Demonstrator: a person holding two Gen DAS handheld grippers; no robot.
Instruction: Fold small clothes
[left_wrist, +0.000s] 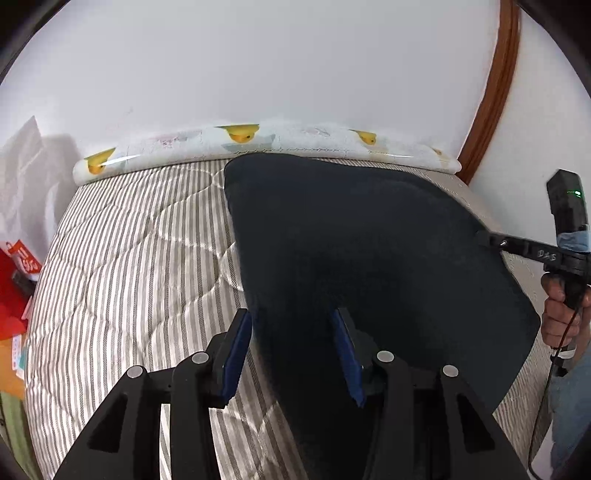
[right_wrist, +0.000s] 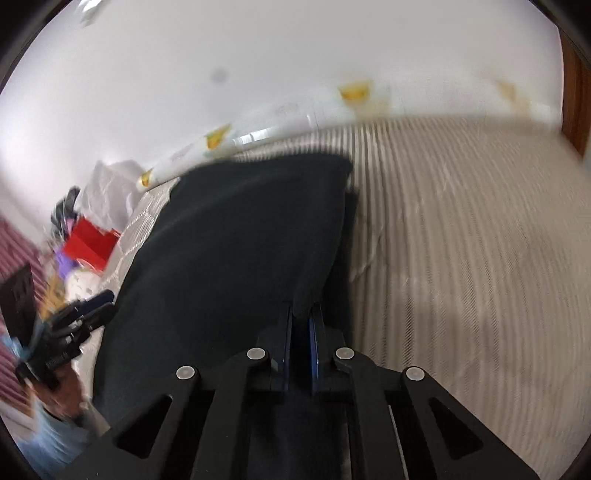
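Your left gripper (left_wrist: 291, 332): blue-padded fingers (left_wrist: 236, 354) spread apart, released, straddling near left edge of dark navy cloth garment (left_wrist: 369, 258). Garment lies flat on grey-and-white striped quilted mattress (left_wrist: 129, 277), extending ahead of fingers toward duck-print white bolster (left_wrist: 258, 142). Your right gripper (right_wrist: 301, 325): fingers clenched, pinching garment's near right edge (right_wrist: 240, 251); right view motion-blurred.

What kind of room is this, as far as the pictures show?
Probably a bedroom: a dark garment lies on a striped quilted mattress against a white wall, with a duck-print roll along its far edge.
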